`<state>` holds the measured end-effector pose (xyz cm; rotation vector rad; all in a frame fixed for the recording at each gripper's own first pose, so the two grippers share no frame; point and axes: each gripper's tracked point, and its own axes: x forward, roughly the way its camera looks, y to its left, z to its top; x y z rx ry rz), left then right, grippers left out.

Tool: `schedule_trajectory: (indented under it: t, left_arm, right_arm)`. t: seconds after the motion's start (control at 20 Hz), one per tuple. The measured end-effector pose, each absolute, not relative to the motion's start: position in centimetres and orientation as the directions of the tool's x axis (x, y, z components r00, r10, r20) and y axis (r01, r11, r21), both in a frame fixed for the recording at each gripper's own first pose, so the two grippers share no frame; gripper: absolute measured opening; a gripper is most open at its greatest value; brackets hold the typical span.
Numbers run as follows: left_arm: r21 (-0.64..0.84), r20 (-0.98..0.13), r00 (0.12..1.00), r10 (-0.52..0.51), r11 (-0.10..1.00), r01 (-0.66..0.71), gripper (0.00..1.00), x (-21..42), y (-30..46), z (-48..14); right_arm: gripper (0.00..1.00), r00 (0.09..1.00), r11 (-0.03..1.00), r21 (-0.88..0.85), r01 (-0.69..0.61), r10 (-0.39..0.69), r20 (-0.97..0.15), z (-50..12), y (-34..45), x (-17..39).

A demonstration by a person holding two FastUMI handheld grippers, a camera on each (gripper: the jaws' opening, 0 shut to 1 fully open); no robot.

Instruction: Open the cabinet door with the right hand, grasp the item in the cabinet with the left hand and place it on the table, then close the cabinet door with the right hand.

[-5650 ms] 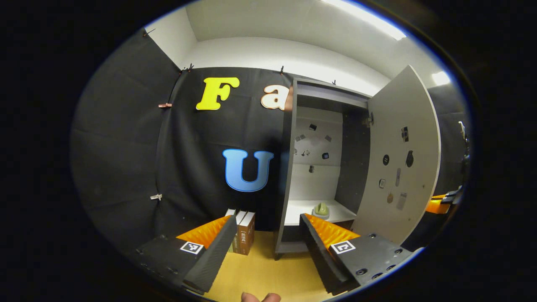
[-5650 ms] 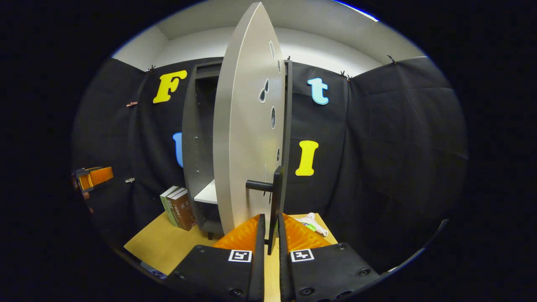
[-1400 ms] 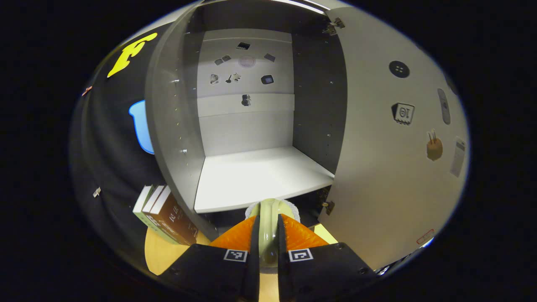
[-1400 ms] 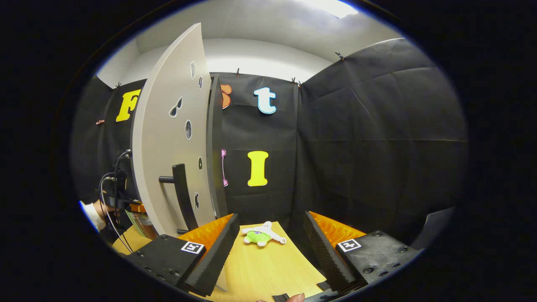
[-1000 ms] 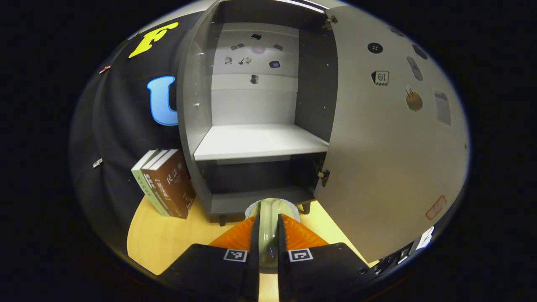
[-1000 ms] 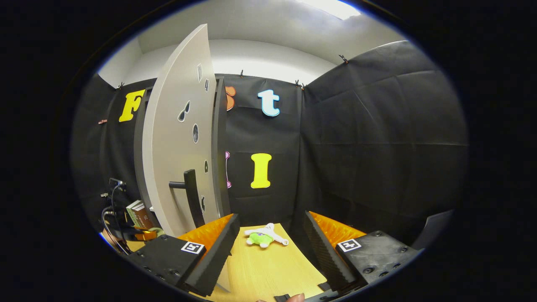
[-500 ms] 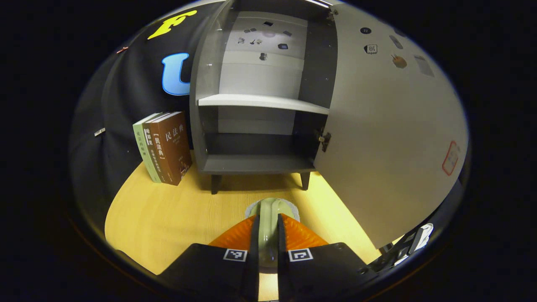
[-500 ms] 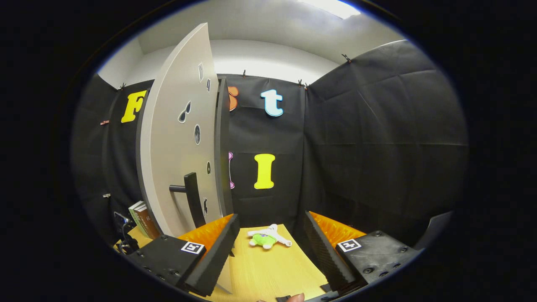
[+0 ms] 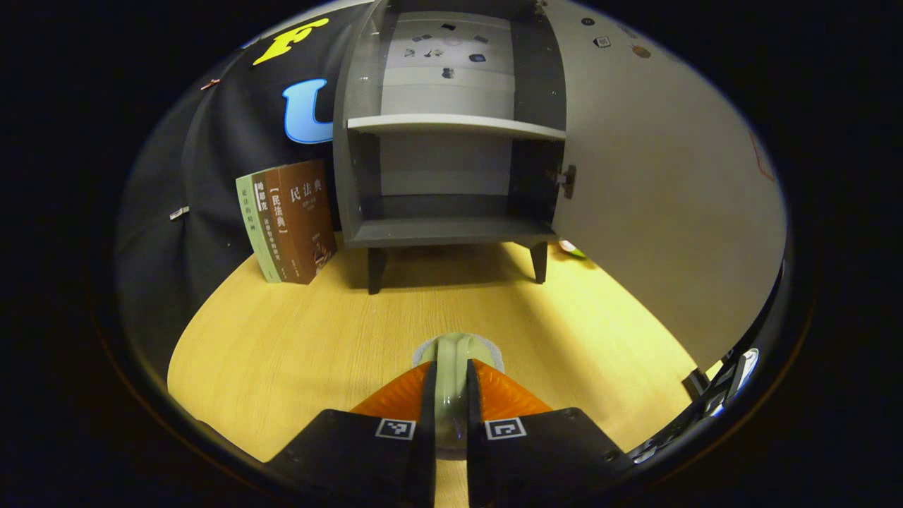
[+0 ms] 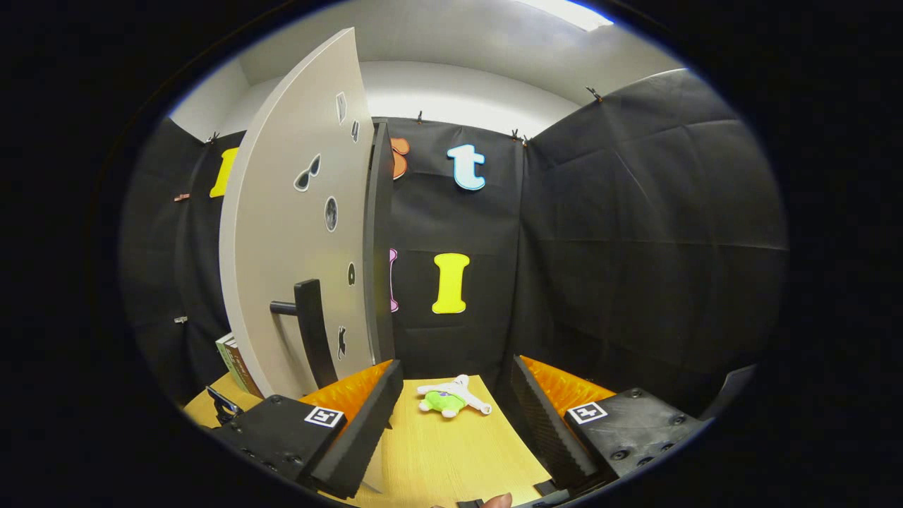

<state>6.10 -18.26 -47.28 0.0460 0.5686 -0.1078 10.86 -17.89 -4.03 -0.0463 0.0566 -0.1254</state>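
Observation:
In the left gripper view my left gripper [image 9: 449,384] is shut on a pale green item [image 9: 457,351] with a whitish round base, held low over the wooden table [image 9: 296,346]. Beyond it the grey cabinet [image 9: 451,229] stands with its door [image 9: 663,190] swung wide to the right and its shelves bare. In the right gripper view my right gripper [image 10: 451,406] is open with nothing between its fingers, to the right of the open door [image 10: 296,261] and its black bar handle [image 10: 310,328].
Three books [image 9: 286,219] lean against the booth wall left of the cabinet. A small green and white plush toy [image 10: 448,398] lies on the table ahead of the right gripper. A fingertip [image 10: 497,501] shows at the bottom edge of the right gripper view.
The left gripper, earlier open facing the item on the shelf, has carried it out of the cabinet and down toward the table. The right gripper let go of the door handle and stands open.

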Motion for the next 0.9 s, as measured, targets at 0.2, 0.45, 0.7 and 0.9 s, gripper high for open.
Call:
schedule_trajectory:
  t: [0.2, 0.45, 0.7, 0.9]
  left_arm:
    - [0.050, -0.552, 0.832, -0.061, 0.993, 0.106, 0.21, 5.7, -18.4, -49.9]
    - [0.063, -0.571, 0.819, -0.063, 0.991, 0.120, 0.23, 5.1, -19.2, -52.3]
    - [0.043, -0.556, 0.828, -0.078, 0.992, 0.122, 0.26, 5.9, -19.5, -52.4]
    - [0.050, -0.548, 0.832, -0.083, 0.990, 0.132, 0.56, 5.9, -19.7, -51.6]
  right_arm:
    - [0.99, 0.991, 0.992, -0.052, 0.112, -0.115, -0.062, -4.4, -18.4, 11.8]
    - [1.00, 0.991, 0.992, -0.062, 0.113, -0.117, -0.071, -4.8, -19.0, 12.4]
    - [0.99, 0.989, 0.991, -0.073, 0.116, -0.122, -0.078, -5.1, -19.3, 12.3]
    - [0.99, 0.989, 0.991, -0.068, 0.119, -0.124, -0.078, -5.0, -19.3, 12.2]
